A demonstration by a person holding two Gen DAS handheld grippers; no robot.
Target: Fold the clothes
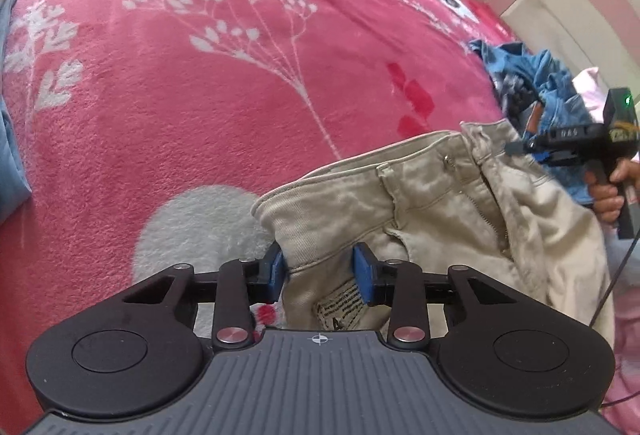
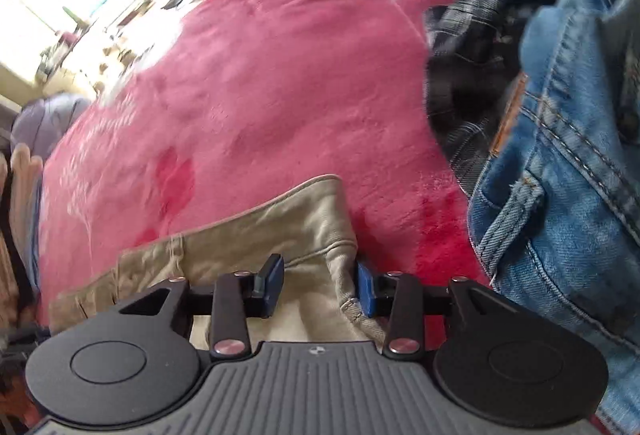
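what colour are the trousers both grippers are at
Beige, or khaki. The trousers show best in the left wrist view.

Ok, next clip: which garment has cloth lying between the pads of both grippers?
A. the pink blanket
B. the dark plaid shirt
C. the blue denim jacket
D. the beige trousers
D: the beige trousers have their waistband cloth between the blue pads of the left gripper and, in the right wrist view, of the right gripper; the denim jacket lies apart.
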